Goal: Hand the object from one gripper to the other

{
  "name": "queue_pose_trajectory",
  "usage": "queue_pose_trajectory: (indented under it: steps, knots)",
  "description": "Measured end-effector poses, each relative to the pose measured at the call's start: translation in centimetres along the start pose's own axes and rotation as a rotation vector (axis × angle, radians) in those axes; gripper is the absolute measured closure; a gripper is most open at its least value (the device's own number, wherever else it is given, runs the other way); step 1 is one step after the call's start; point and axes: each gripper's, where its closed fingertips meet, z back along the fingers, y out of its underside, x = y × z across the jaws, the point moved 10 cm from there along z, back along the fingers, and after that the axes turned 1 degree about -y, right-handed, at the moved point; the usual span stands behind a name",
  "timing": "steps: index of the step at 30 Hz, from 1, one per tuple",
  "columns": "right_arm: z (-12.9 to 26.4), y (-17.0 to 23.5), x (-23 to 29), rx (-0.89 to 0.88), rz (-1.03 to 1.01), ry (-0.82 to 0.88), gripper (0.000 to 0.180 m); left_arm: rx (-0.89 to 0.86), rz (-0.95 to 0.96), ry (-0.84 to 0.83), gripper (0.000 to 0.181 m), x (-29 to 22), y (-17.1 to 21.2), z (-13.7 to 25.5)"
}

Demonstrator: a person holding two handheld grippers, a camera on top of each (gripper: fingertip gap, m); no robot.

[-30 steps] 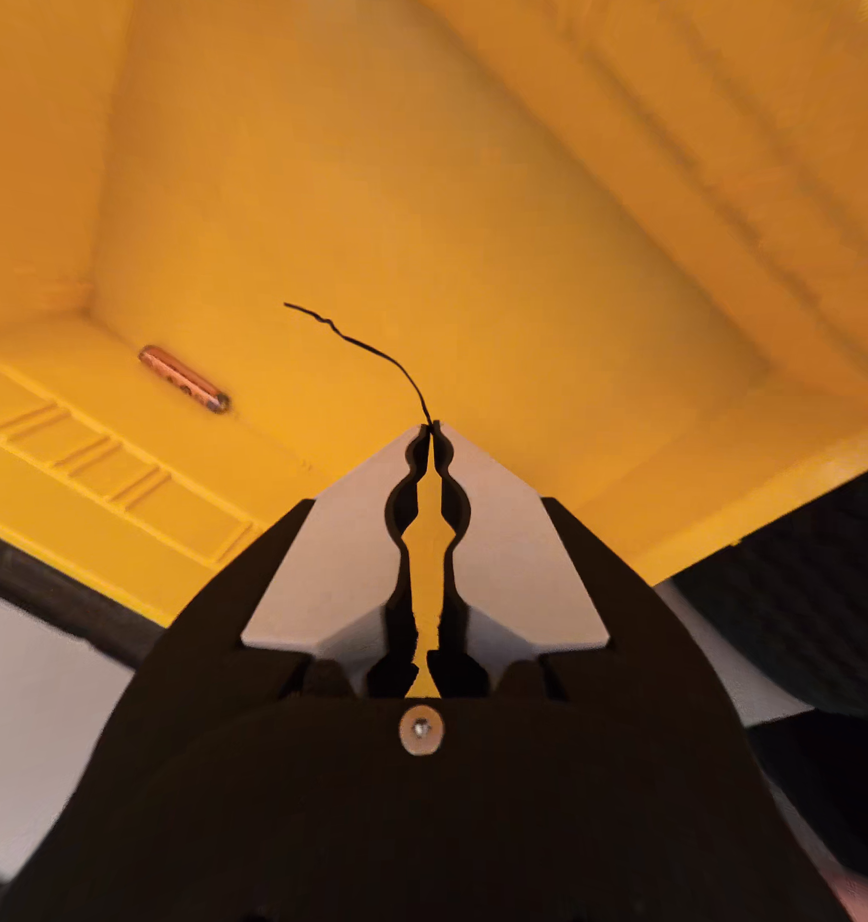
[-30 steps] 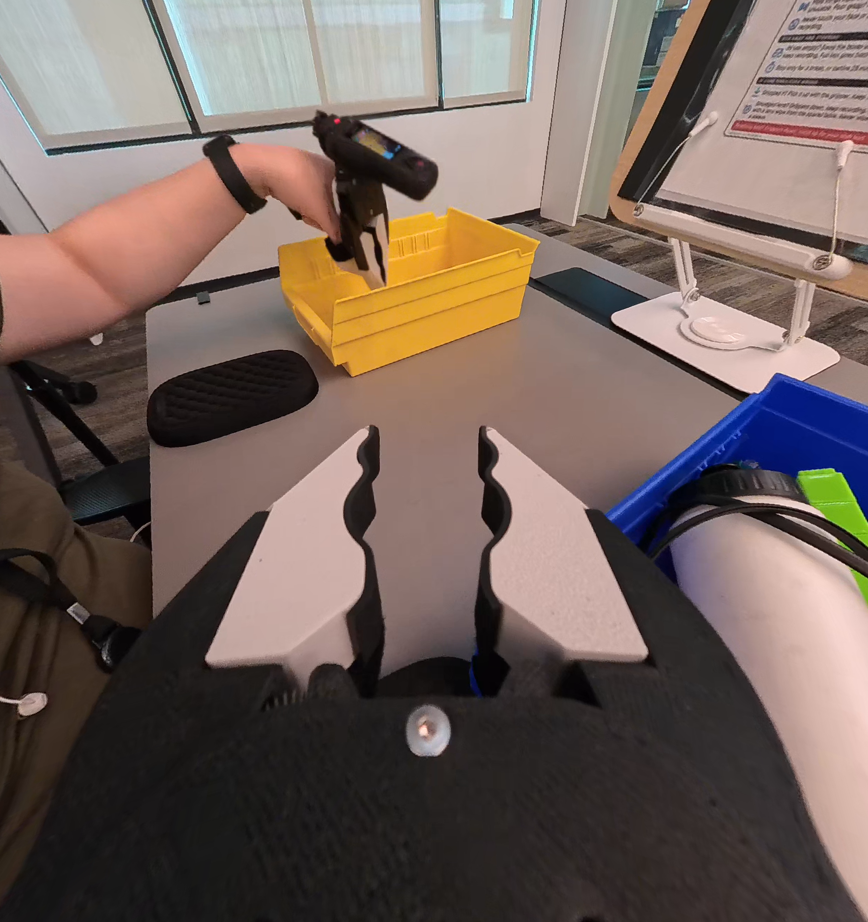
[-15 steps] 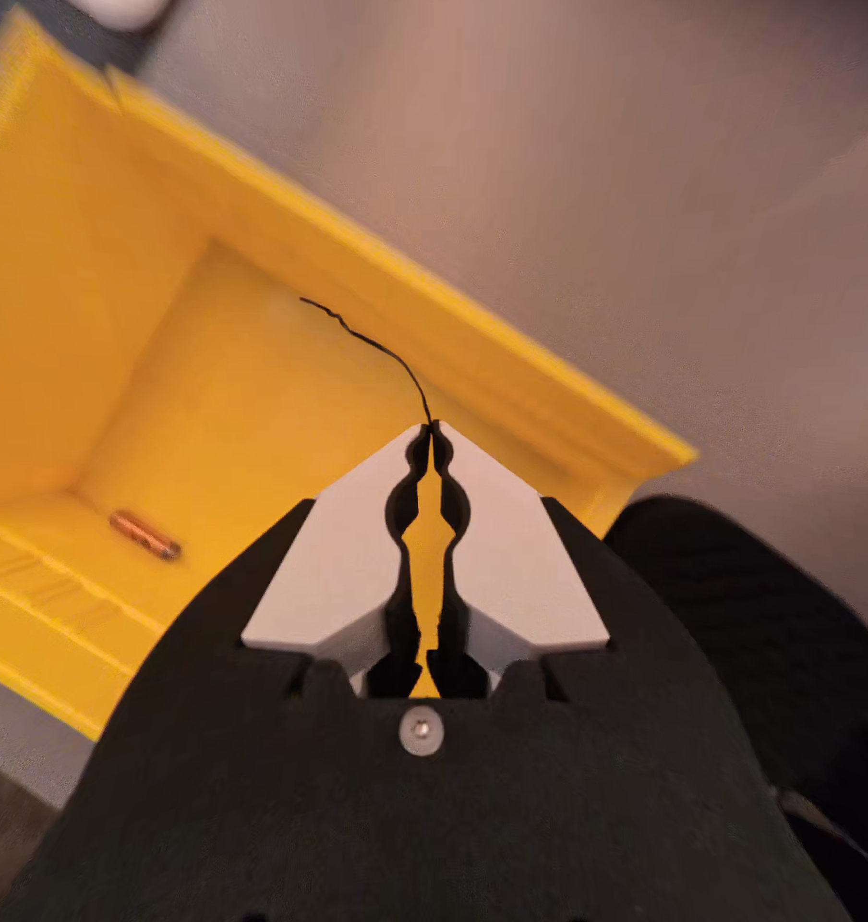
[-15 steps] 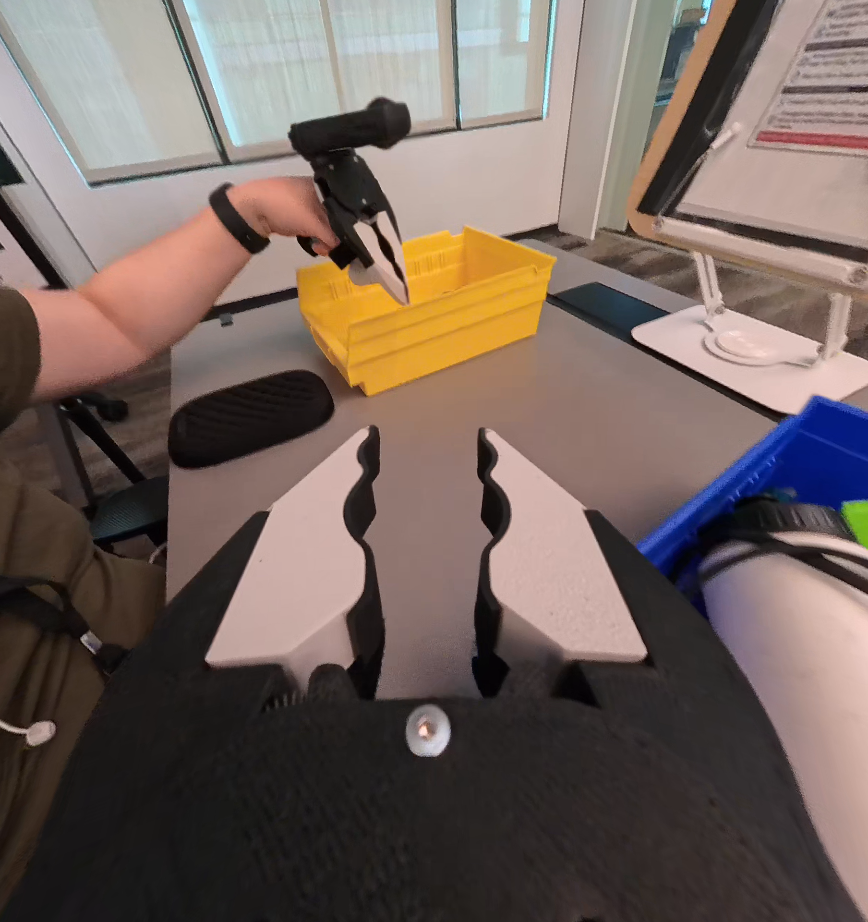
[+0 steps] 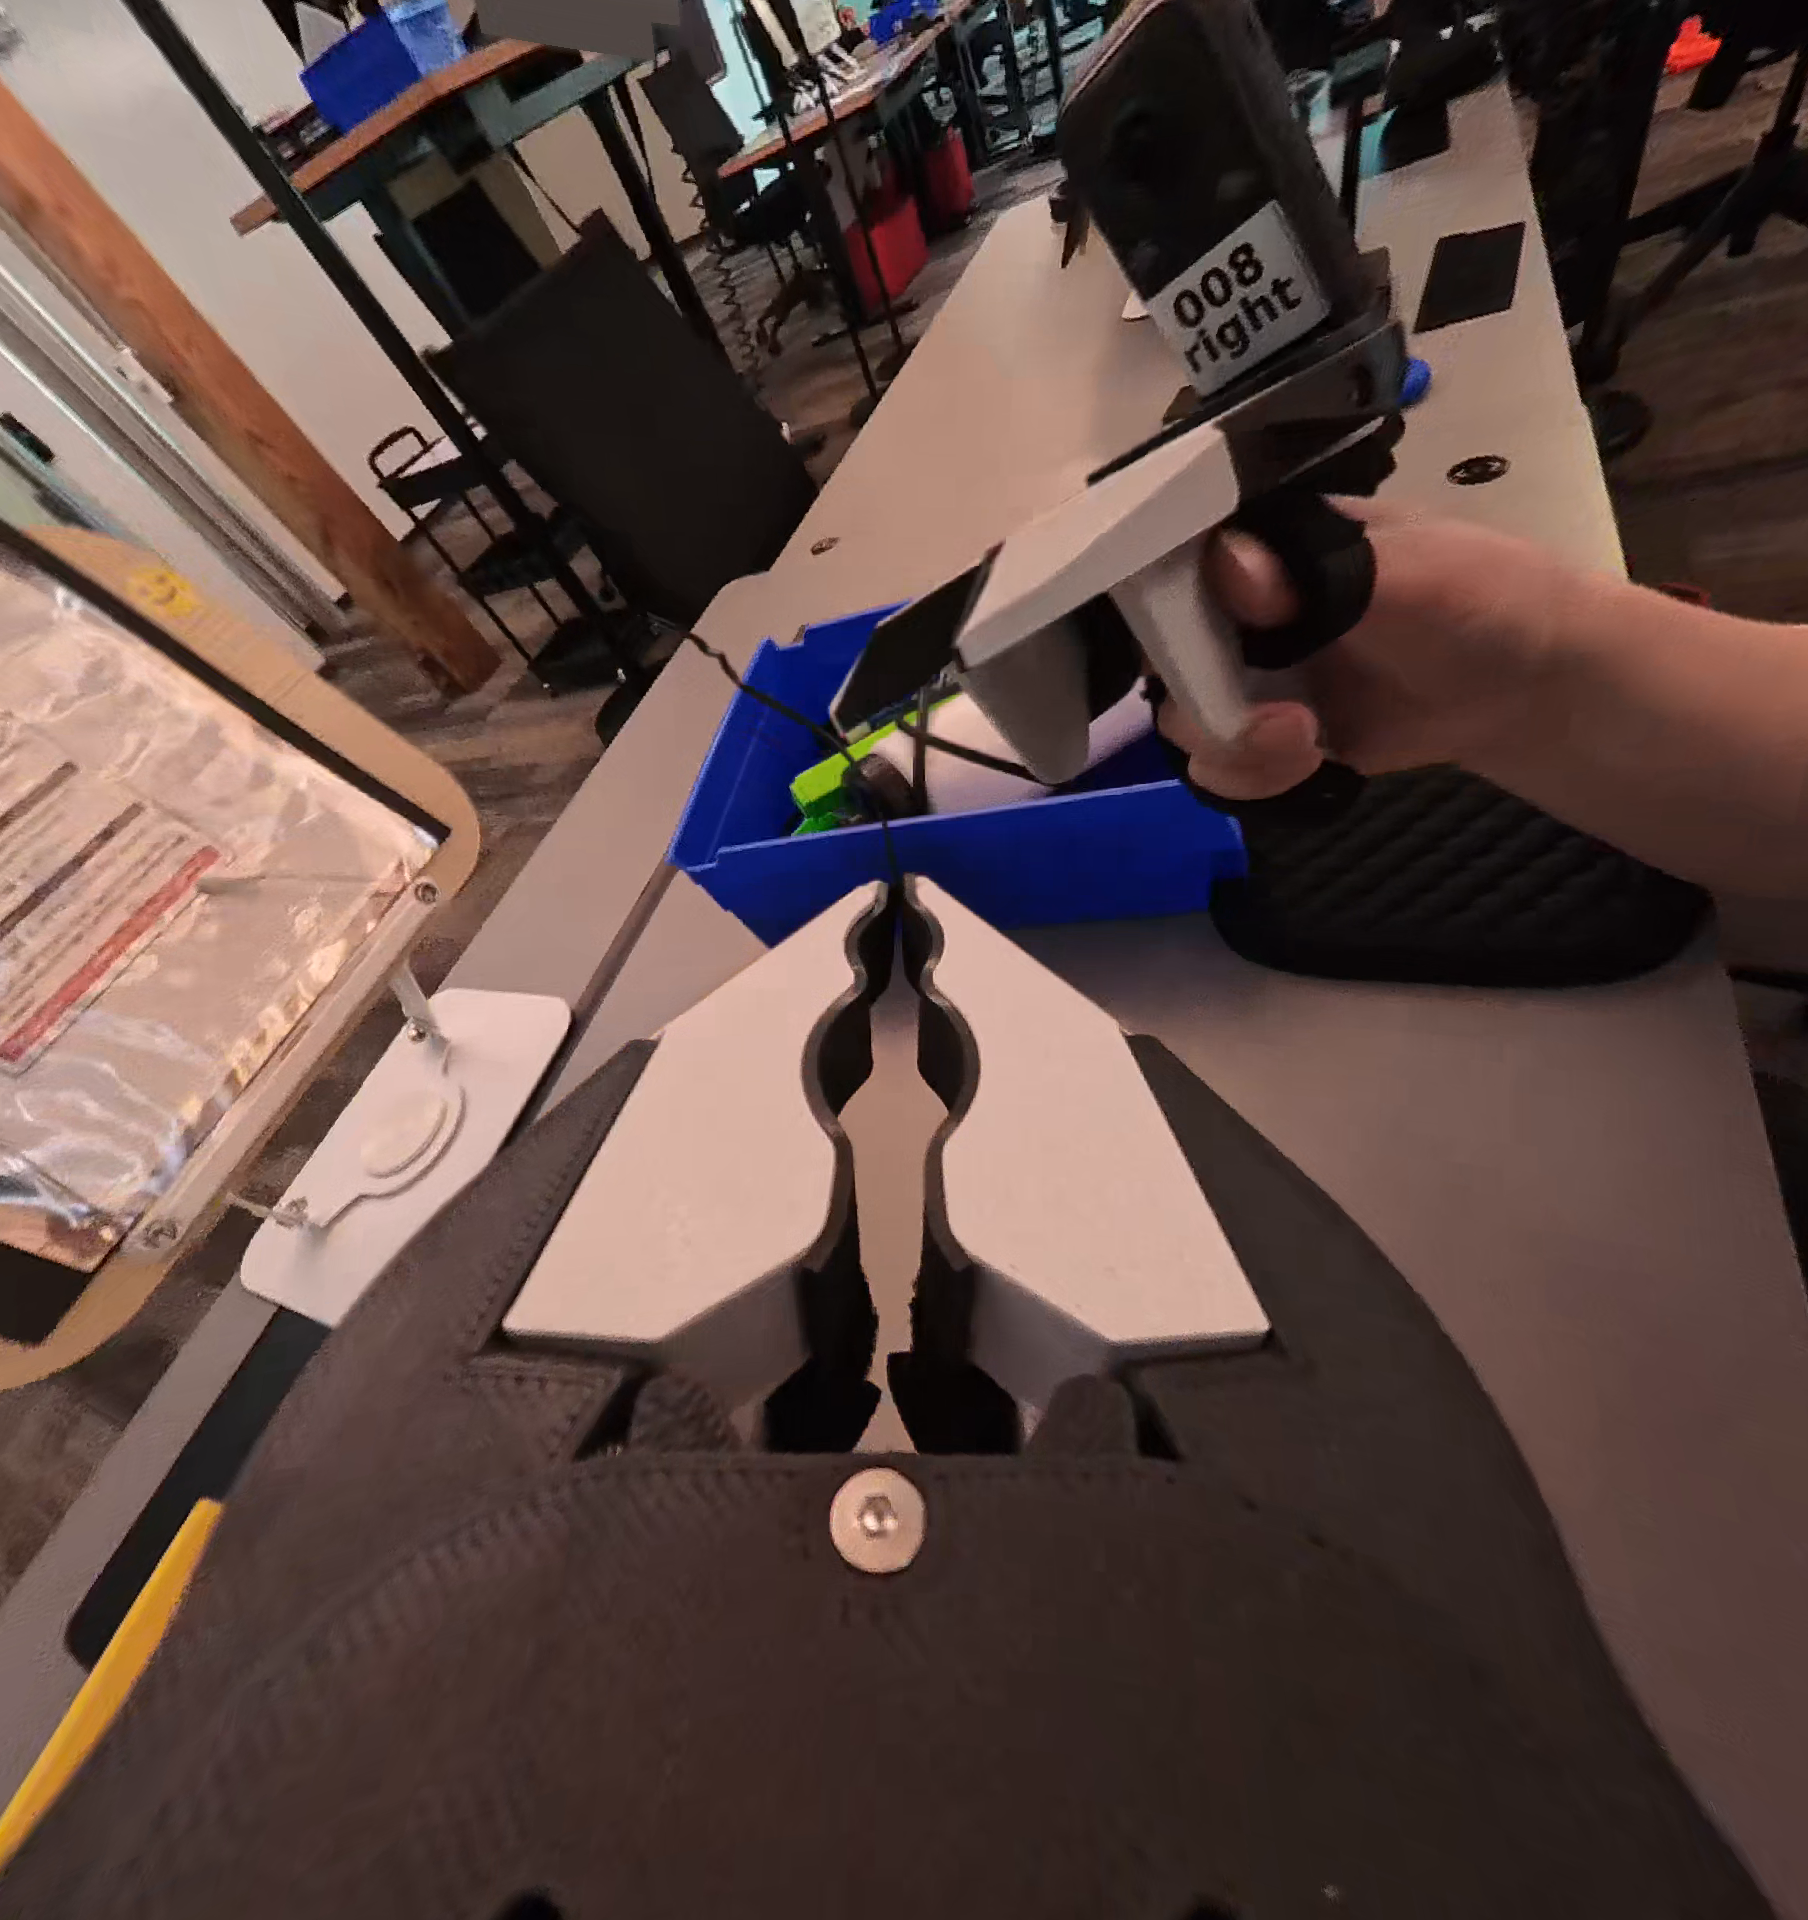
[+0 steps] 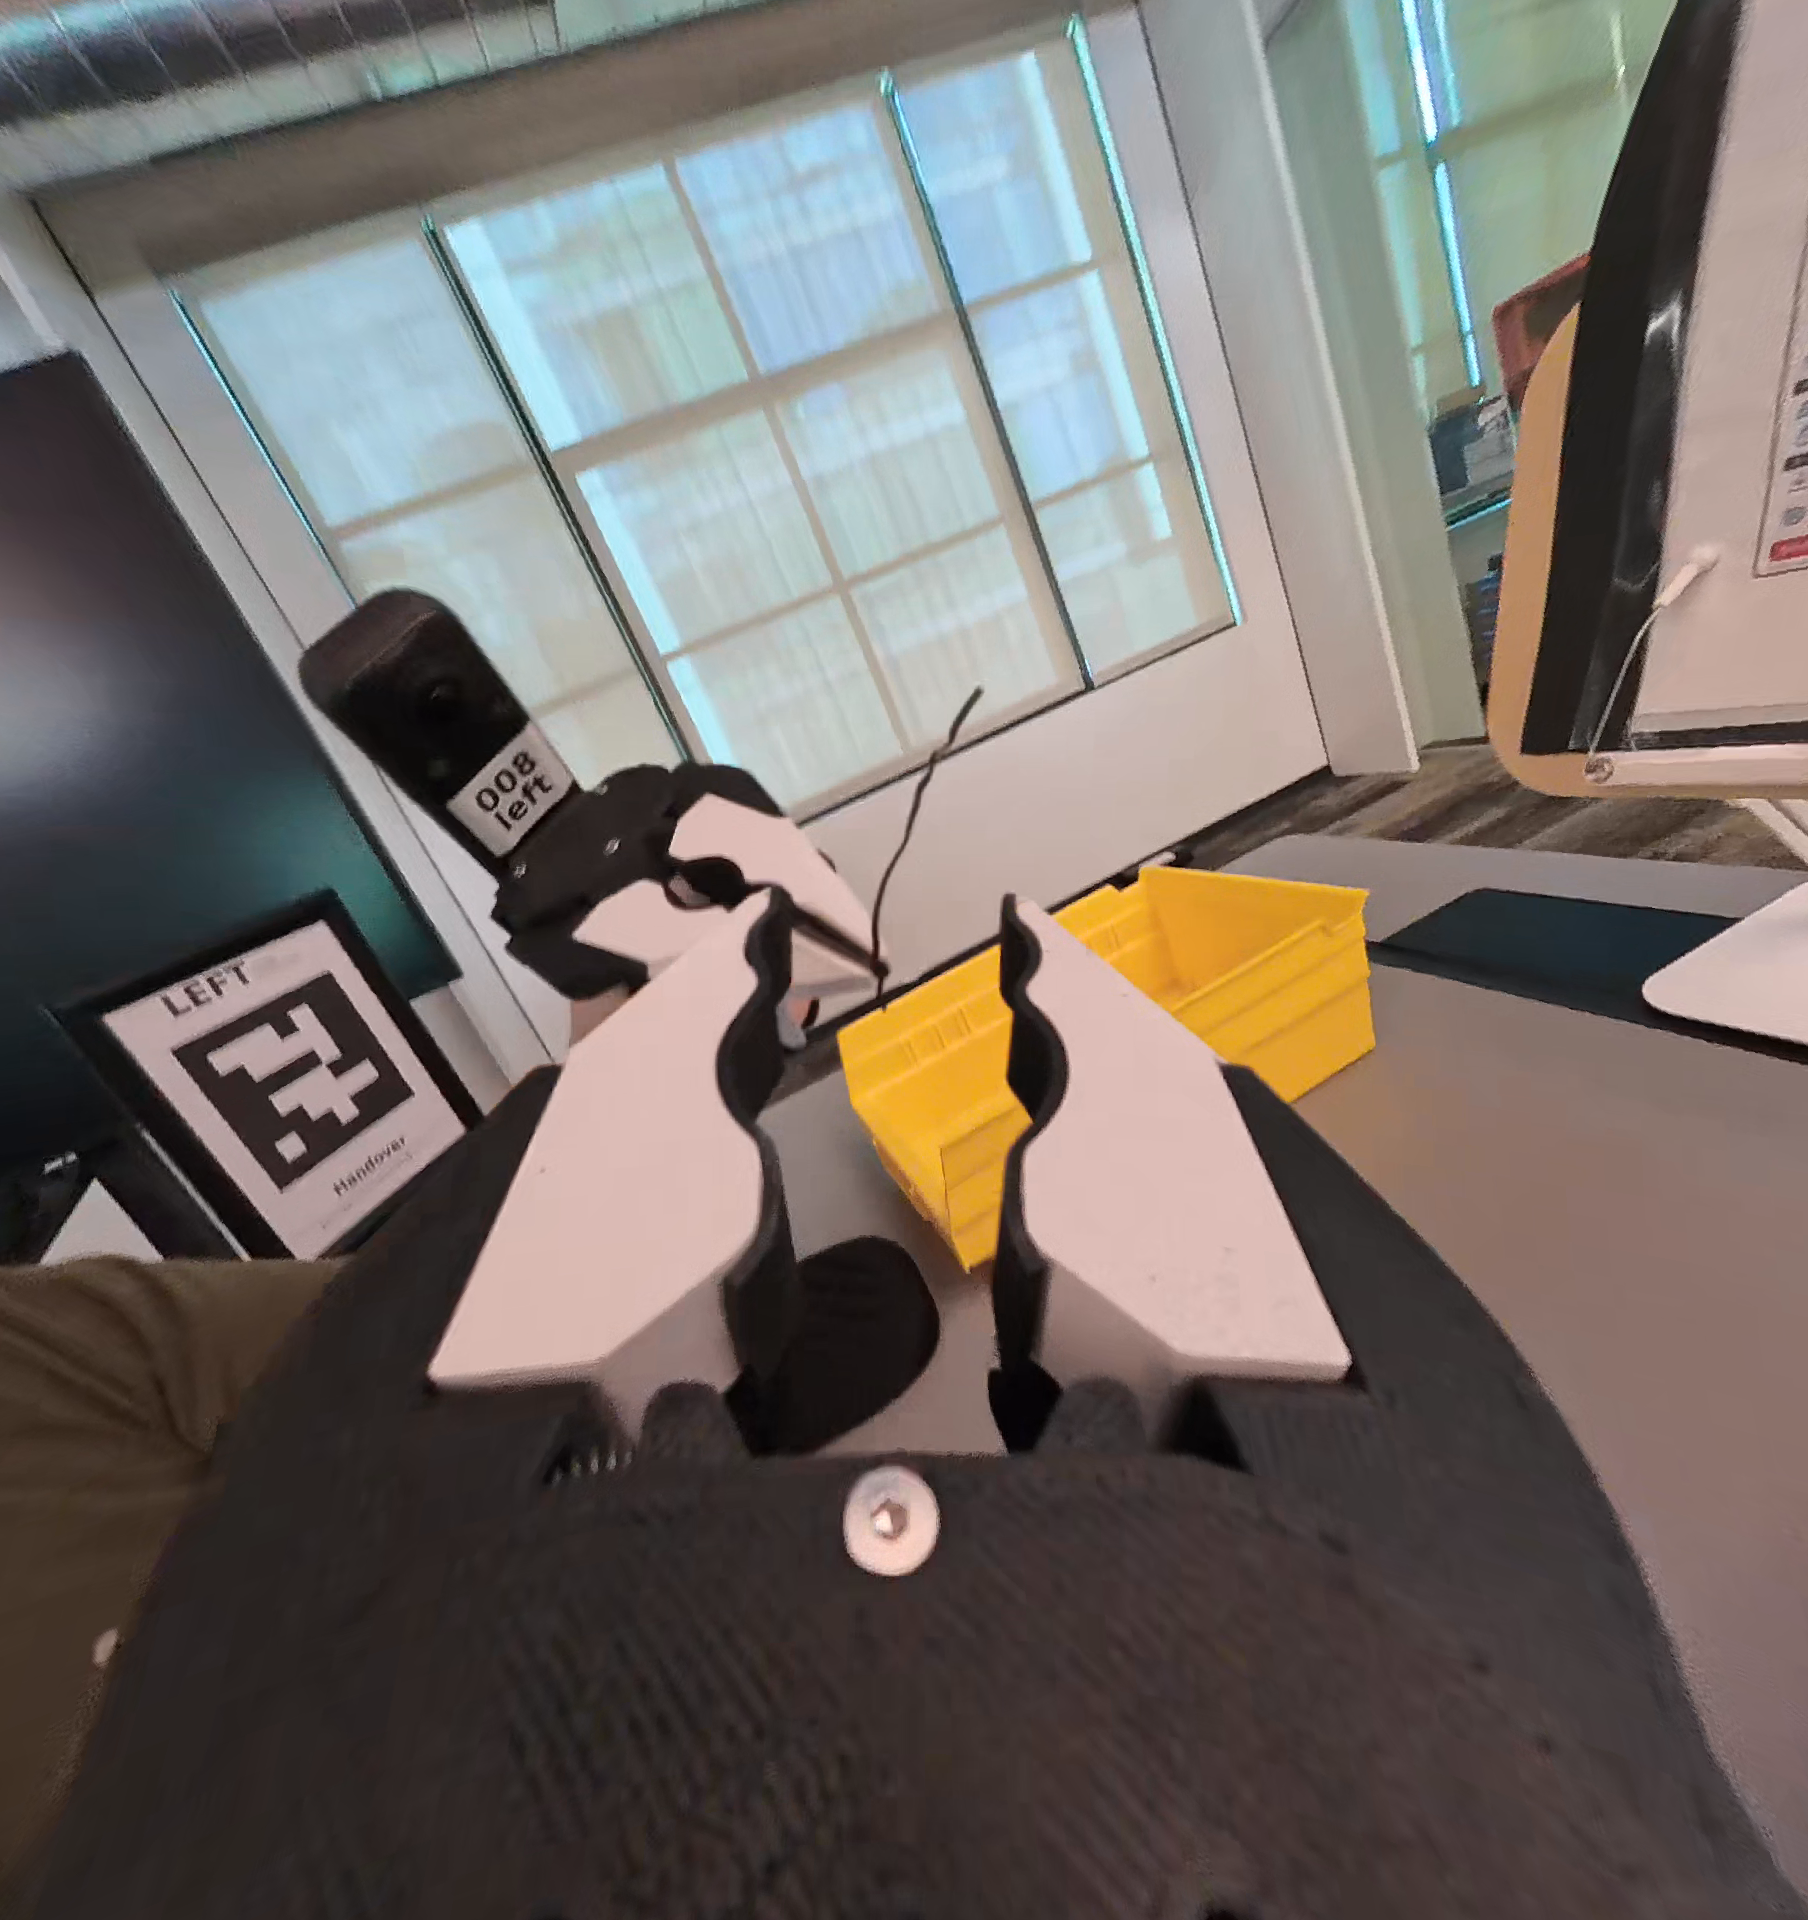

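Observation:
A thin, wavy black wire is pinched at its lower end in my left gripper, which is shut on it and held above the grey table. The wire sticks up and away from the tips. My right gripper faces it from the right, open, its fingers close beside the wire's upper part. In the right wrist view my right gripper is open and empty. There the wire rises from the left gripper in line with the gap between my fingertips.
A yellow bin sits behind the left gripper. A blue bin holds a green block and a white cylinder. A black ribbed pad lies under the right hand. A document stand and a framed marker sign stand at the edges. Left and right tips are no more than a few centimetres apart.
My left gripper lifted out of the yellow bin with the wire and swung round to face the right gripper. My right gripper rose and turned toward it, still open.

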Motion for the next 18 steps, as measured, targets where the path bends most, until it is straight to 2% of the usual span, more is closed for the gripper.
queue_pose_trajectory:
  steps: [5, 8, 9, 12, 13, 15, 17, 18]
  knots:
    - [0.3, 0.1, 0.2, -0.002, -0.017, 0.035, 0.141, -0.035, -0.043, 0.016, 0.181, -1.2, -1.2, -0.7]
    - [-0.1, 0.4, 0.5, 0.014, -0.037, -0.015, 0.142, -0.037, -0.064, 0.014, 0.181, -1.6, -1.5, -0.8]
    - [-0.3, 0.5, 0.6, 0.017, -0.048, -0.033, 0.144, -0.037, -0.067, 0.017, 0.181, -1.7, -1.6, -0.8]
    - [-0.6, 0.6, 0.7, 0.031, -0.04, -0.104, 0.18, -0.029, -0.068, 0.029, 0.181, -2.0, -1.6, -1.0]
    - [-0.6, 0.5, 0.7, 0.038, -0.033, -0.117, 0.18, -0.033, -0.065, 0.024, 0.181, -2.0, -1.5, -1.0]
    - [-0.4, 0.2, 0.6, 0.065, 0.029, -0.086, 0.18, -0.024, -0.032, 0.028, 0.174, -1.9, -1.2, -0.9]
    - [0.2, -0.3, 0.5, 0.102, 0.171, -0.019, 0.18, -0.004, 0.012, 0.027, 0.151, -1.5, -0.9, -0.5]
    - [0.5, -0.6, 0.5, 0.128, 0.273, 0.027, 0.18, -0.002, 0.033, 0.032, 0.15, -1.3, -0.8, -0.3]
